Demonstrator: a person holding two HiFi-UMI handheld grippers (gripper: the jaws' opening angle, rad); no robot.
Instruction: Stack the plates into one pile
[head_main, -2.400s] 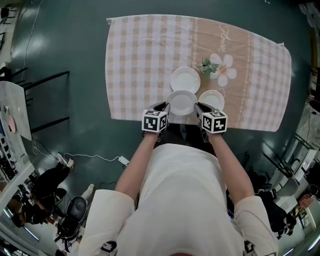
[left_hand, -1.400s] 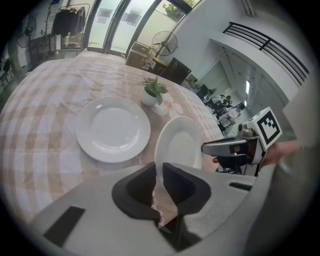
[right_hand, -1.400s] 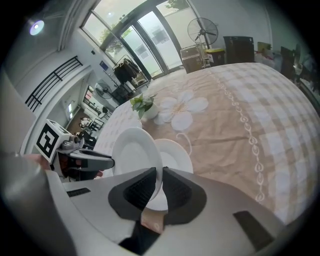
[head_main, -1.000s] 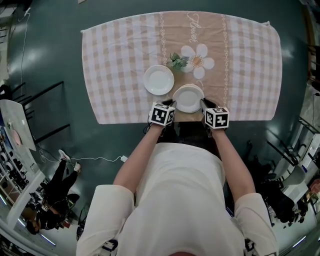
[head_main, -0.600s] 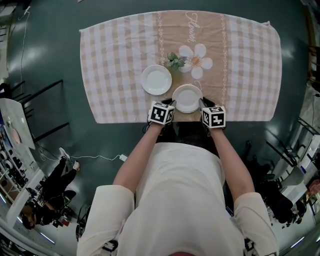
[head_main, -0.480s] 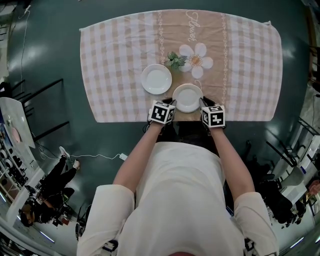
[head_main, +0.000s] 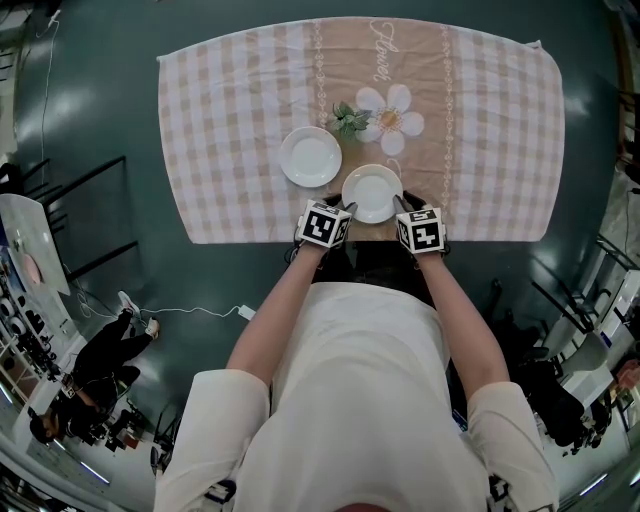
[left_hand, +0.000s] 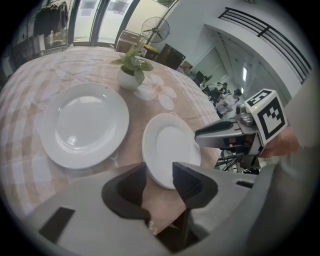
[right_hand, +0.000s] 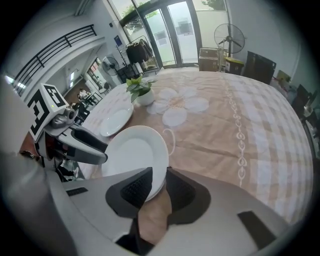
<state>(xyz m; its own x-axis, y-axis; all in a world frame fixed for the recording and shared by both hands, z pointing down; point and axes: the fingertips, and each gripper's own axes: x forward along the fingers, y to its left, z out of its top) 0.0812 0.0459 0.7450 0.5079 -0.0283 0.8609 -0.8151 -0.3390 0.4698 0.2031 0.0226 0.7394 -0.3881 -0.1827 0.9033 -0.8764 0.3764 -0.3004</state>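
Observation:
A white plate (head_main: 372, 192) lies on top of a smaller plate near the front edge of the checked tablecloth (head_main: 220, 120). My left gripper (left_hand: 159, 182) has just been opening its jaws. The plate's near-left rim (left_hand: 167, 150) sits between them, and the pads stand off it. My right gripper (right_hand: 157, 187) is shut on the plate's right rim (right_hand: 135, 152). In the head view the left gripper (head_main: 345, 208) and the right gripper (head_main: 398, 205) flank the plate. A larger white plate (head_main: 311, 156) lies alone to the left, also seen as the big plate (left_hand: 84, 124).
A small potted plant (head_main: 347, 117) stands behind the plates on the flower print (head_main: 395, 108). The table's front edge (head_main: 300, 240) runs just under both grippers. Dark floor surrounds the table, with chairs (head_main: 80, 210) to the left.
The plate held by both grippers went right, onto the smaller plate, and came down on it. The left jaws have spread apart from the rim.

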